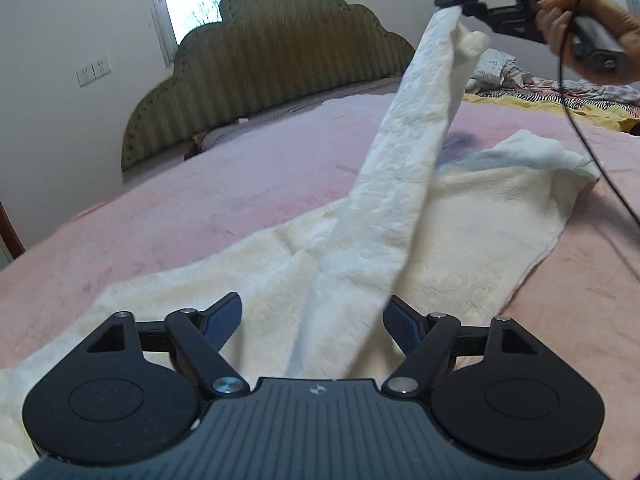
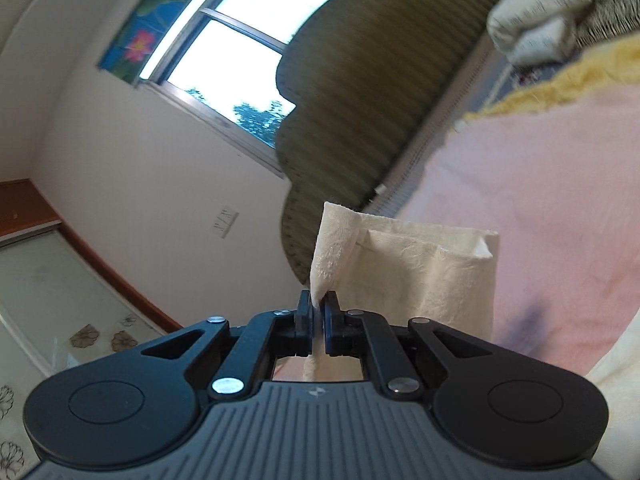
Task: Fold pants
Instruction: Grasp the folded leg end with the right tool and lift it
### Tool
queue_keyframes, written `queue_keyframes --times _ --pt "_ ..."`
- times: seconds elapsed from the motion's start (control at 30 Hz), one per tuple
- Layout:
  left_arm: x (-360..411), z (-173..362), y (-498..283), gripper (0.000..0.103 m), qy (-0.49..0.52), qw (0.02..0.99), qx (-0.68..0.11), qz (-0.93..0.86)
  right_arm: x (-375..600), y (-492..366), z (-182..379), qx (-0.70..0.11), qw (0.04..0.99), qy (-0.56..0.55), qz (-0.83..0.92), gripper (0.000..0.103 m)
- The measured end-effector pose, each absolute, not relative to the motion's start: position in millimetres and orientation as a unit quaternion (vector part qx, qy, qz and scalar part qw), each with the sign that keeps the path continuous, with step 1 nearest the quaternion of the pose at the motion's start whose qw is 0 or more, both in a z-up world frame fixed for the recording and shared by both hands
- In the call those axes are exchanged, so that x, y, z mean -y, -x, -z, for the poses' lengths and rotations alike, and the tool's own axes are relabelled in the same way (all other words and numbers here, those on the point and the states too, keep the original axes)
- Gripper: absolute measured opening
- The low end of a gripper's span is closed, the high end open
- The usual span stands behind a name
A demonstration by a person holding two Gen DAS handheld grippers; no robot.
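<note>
Pants (image 1: 400, 216), cream-coloured and kind of fuzzy, are spread across the pink bed (image 1: 200, 200). One leg is hoisted up into the air and the other leg lies flat on the blanket off to the right.

The right gripper (image 2: 318, 304) has its fingers pinched tight on the cuff end of that raised leg; in the right wrist view you can see the hem fabric poking out past them. The left gripper (image 1: 312, 320) is low over the pants with its fingers spread wide, holding nothing. The lifted leg runs right through the gap between them, though I can't tell if it's touching either pad.

So the leg's long axis goes from the left gripper up and away to the right one. My guess: the left is nearer the waist end and best placed to pin it there, while the right carries the cuff over.
</note>
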State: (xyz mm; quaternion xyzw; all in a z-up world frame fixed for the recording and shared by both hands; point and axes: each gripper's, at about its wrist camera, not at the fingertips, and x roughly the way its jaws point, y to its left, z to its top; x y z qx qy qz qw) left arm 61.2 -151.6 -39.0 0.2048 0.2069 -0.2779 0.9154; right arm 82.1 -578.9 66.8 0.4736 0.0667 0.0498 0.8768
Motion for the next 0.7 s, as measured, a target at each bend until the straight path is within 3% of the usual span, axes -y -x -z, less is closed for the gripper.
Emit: queue_keyframes --times 0.1,0.27,0.37,0.53,0.7 --pt "147 37 -67 0.055 -0.164 0.909 -0.229 0.308 580 -66 -77 -0.068 0.885 -0.457 -0.051 0.006" --pt "140 36 -80 0.034 -0.118 0.896 -0.268 0.335 589 -66 -54 -0.116 0.882 -0.457 -0.011 0.006" --pt "130 24 -87 0.031 -0.080 0.897 -0.269 0.342 594 -66 -45 -0.129 0.878 -0.461 0.013 0.006" --pt "116 14 -83 0.033 -0.047 0.870 -0.281 0.401 586 -16 -67 -0.049 0.909 -0.414 -0.015 0.006" --pt "115 44 -79 0.033 -0.053 0.842 -0.335 0.421 601 23 -8 -0.149 0.882 -0.440 0.077 0.006"
